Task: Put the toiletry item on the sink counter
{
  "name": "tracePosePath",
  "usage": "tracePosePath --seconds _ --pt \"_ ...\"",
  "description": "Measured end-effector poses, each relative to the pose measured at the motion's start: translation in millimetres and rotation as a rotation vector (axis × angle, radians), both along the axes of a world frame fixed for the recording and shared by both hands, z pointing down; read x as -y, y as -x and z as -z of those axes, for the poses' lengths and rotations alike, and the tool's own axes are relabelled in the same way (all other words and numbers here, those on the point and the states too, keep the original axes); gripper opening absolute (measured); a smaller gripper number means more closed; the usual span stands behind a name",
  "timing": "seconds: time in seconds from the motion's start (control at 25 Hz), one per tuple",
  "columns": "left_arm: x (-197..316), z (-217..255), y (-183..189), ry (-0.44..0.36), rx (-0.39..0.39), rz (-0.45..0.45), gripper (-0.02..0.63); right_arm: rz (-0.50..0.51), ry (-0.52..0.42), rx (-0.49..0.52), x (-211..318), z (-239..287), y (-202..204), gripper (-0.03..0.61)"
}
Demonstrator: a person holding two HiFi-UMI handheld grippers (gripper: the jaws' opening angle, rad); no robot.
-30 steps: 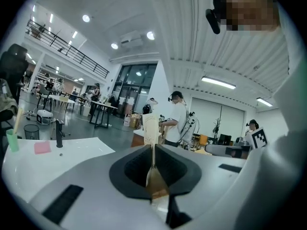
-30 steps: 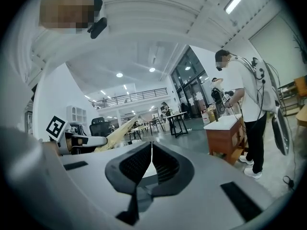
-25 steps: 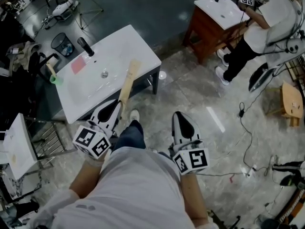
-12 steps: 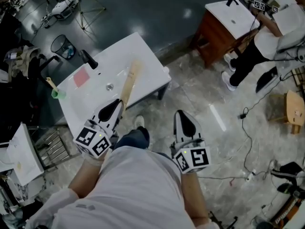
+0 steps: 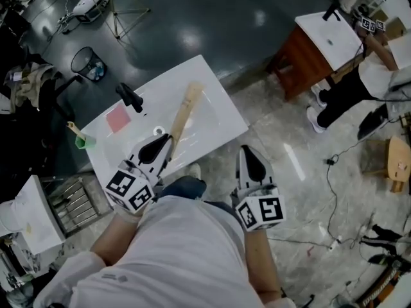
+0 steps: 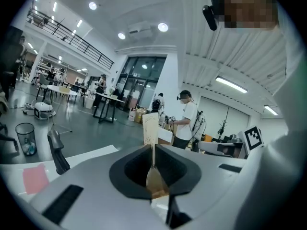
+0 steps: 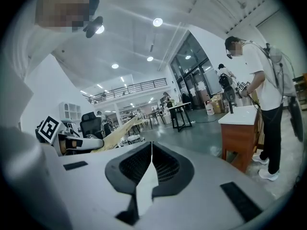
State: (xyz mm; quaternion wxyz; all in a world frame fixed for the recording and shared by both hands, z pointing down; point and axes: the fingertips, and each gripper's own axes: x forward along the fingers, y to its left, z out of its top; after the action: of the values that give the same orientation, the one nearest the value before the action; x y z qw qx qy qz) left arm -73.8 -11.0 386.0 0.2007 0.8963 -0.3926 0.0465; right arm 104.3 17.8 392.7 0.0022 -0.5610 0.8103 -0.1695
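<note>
My left gripper (image 5: 164, 144) is shut on the lower end of a long wooden bath brush (image 5: 183, 115). The brush slants up and away over the white sink counter (image 5: 218, 117), its wider end above the basin's far side. In the left gripper view the thin handle stands upright between the closed jaws of the left gripper (image 6: 152, 147), with the brush's pale head (image 6: 150, 128) above them. My right gripper (image 5: 248, 153) hangs shut and empty over the floor, right of the counter. In the right gripper view the right gripper (image 7: 151, 150) has its jaws together, and the brush (image 7: 117, 131) shows at the left.
On the counter are a black faucet (image 5: 130, 97), a pink pad (image 5: 118, 118), a drain (image 5: 158, 131) and a green cup (image 5: 81, 140) at the left edge. A bin (image 5: 87, 63) stands behind. A second sink stand (image 5: 321, 43) with a person (image 5: 369, 76) is at the far right.
The sink counter has come nearer and shifted right in the head view. The left gripper, still holding the brush, now reaches further over the basin. The right gripper stays shut.
</note>
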Motion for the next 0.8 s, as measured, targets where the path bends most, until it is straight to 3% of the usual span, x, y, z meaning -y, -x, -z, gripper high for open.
tracePosePath --seconds 0.36,0.8 --pt "48.4 -14.8 34.3 0.045 -0.024 0.021 0.037 0.015 0.007 -0.011 57.2 12.2 40.2 0.020" --pt "102.7 -44.2 16.7 0.081 -0.009 0.086 0.038 0.081 0.053 -0.036 105.7 -2.3 26.2 0.020"
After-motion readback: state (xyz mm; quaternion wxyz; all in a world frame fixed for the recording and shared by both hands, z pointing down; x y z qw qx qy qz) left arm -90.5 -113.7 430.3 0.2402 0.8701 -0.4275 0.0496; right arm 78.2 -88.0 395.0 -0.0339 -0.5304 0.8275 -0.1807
